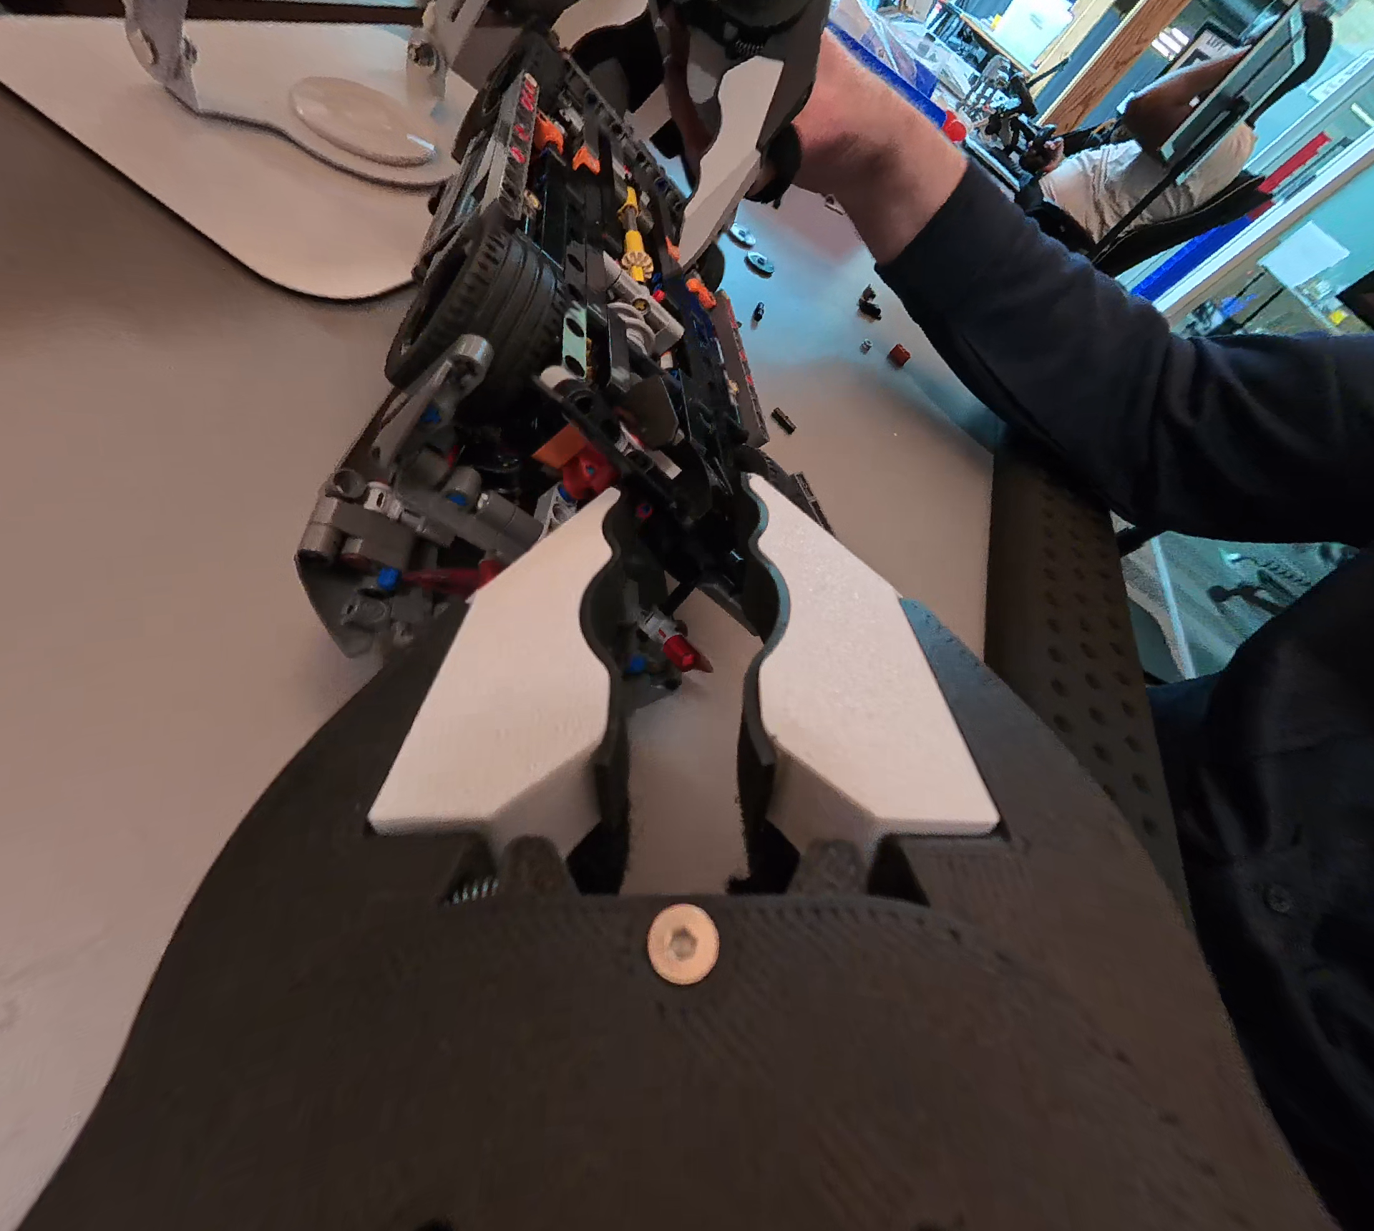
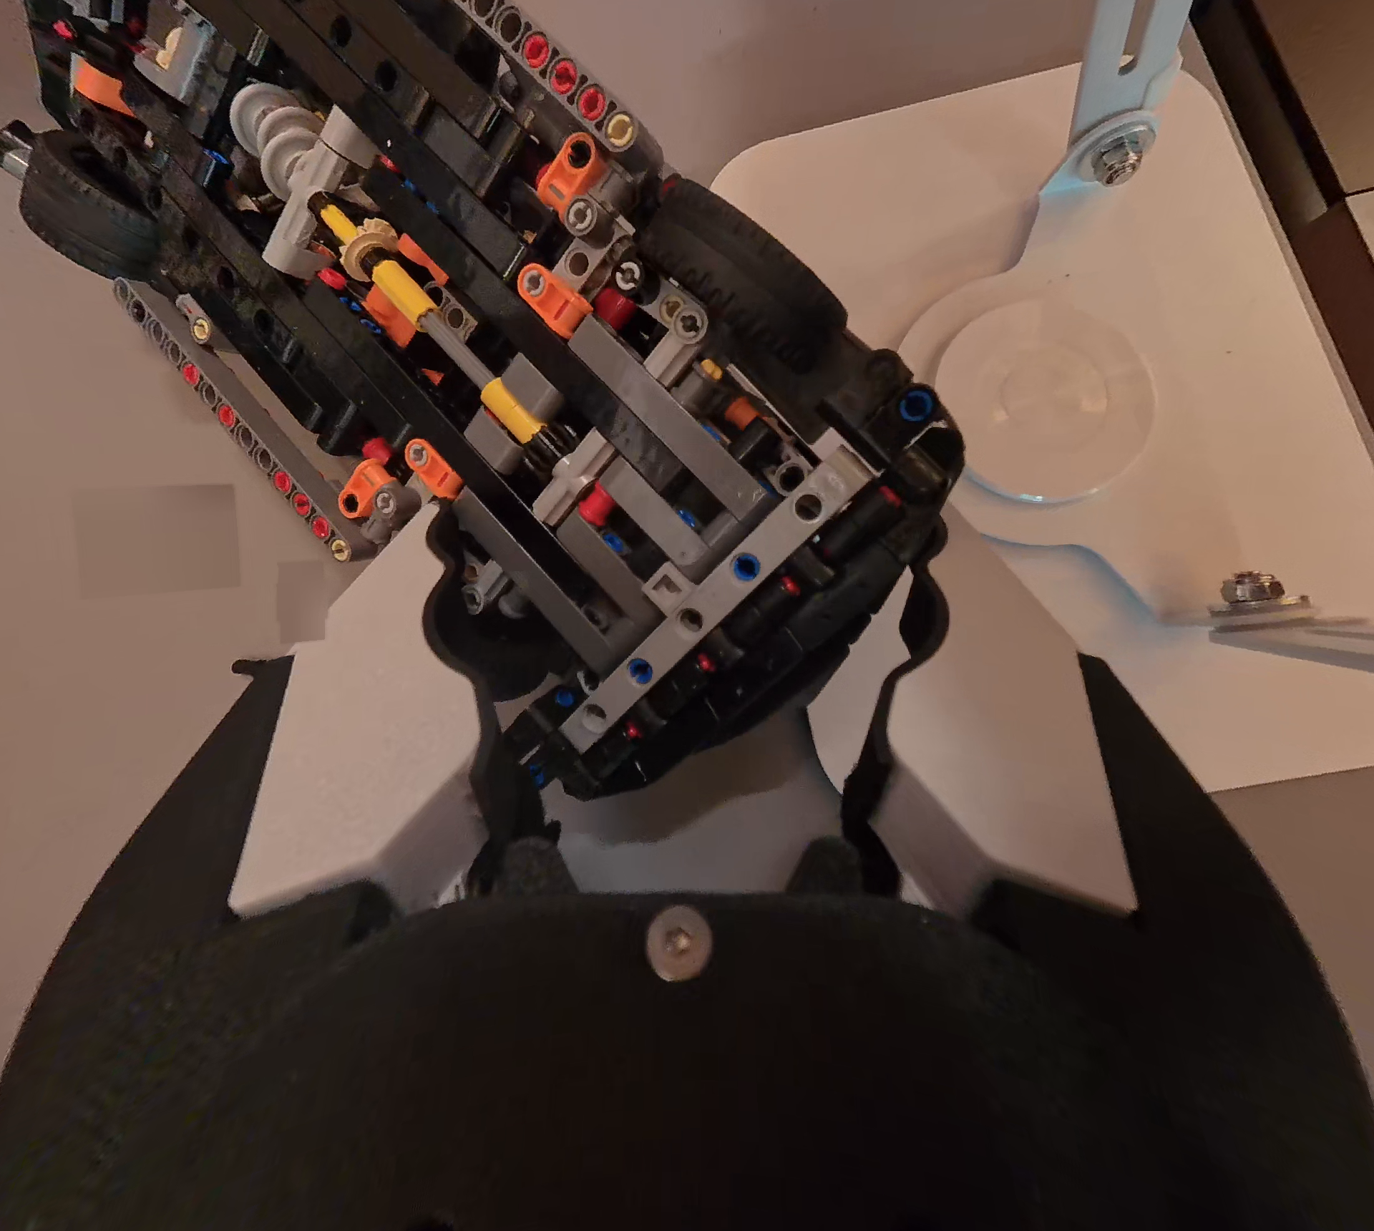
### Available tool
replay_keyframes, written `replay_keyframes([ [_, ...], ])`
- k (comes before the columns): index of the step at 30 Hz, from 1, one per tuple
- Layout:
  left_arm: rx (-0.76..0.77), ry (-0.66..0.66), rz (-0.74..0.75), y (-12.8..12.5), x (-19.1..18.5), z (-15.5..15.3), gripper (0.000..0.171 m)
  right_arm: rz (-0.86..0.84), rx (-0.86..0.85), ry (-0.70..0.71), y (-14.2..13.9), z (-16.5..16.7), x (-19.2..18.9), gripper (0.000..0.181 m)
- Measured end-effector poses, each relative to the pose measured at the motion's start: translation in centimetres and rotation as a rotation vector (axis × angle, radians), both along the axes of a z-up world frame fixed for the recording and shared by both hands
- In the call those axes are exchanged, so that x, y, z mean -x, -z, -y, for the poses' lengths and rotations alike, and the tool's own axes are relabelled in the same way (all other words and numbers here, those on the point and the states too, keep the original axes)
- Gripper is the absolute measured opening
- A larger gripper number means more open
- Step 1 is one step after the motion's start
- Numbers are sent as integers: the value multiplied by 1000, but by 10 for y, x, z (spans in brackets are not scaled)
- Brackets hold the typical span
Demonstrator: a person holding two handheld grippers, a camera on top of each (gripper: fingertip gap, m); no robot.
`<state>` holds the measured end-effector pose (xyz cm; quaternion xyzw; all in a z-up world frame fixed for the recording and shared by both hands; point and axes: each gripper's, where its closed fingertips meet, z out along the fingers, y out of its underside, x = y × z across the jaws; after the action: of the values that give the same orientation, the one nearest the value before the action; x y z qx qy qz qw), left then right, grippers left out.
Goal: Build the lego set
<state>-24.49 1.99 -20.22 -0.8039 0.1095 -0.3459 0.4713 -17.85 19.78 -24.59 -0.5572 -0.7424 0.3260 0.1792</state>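
While tipped on its side on the table (image 1: 149, 526), lego car chassis (image 1: 565, 333), left tongs (image 1: 684, 526) and right tongs (image 2: 684, 600) each clamped on an end

Black-and-grey lego chassis (image 1: 580, 333), tipped on edge, underside exposed.

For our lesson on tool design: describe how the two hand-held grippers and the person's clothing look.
Each gripper, left and right, has a textured black body with a silver screw, and two white angular fingers edged with wavy black pads. The person wears a dark long sleeve.
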Motion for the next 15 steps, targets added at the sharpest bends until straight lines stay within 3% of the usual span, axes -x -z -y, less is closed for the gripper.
replay_keyframes([
  [15, 97, -13, 203, 2, 2, 2, 22, 5, 7, -4, 0, 0, -1, 117],
])
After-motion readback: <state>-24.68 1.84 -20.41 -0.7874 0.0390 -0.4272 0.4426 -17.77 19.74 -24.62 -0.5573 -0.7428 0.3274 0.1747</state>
